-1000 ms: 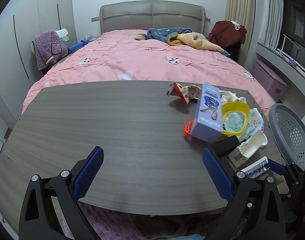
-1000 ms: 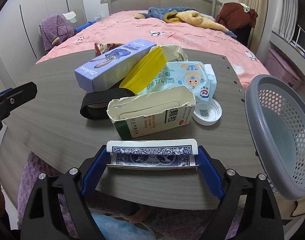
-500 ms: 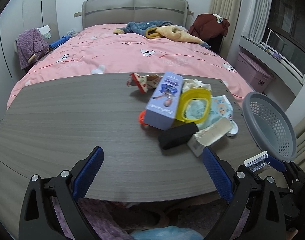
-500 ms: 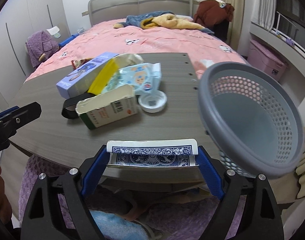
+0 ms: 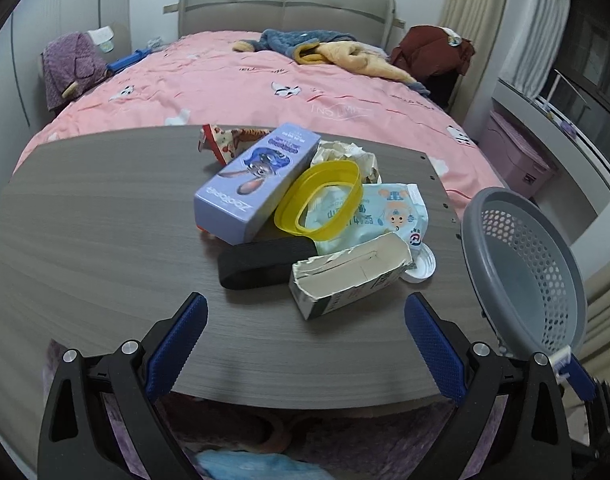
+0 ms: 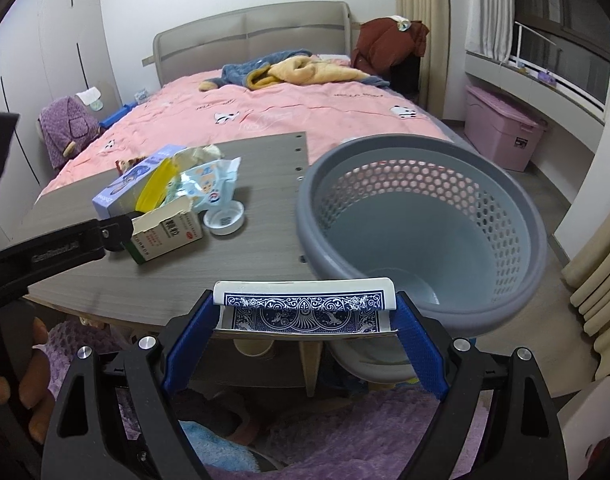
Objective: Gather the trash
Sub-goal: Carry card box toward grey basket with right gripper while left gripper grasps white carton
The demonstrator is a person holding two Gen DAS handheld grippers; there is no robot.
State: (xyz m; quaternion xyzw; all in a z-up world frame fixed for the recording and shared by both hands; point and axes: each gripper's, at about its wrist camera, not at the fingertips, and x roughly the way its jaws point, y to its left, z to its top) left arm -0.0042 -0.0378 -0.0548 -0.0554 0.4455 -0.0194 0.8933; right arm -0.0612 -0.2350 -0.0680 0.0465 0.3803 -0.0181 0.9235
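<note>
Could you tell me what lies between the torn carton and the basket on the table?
A white round lid lies there, just beside the torn carton; the rest of the table up to the basket is bare, as the right wrist view shows.

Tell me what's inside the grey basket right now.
Nothing visible: the grey basket shows a bare floor and perforated walls. The playing card box in the right claw covers a strip of the near rim, so that bit of the interior is hidden.

Home bedroom: bed [image 5: 265,80] w/ pink duvet, padded headboard [image 5: 285,4], curtains [image 6: 421,20], wardrobe [image 6: 45,80].
</note>
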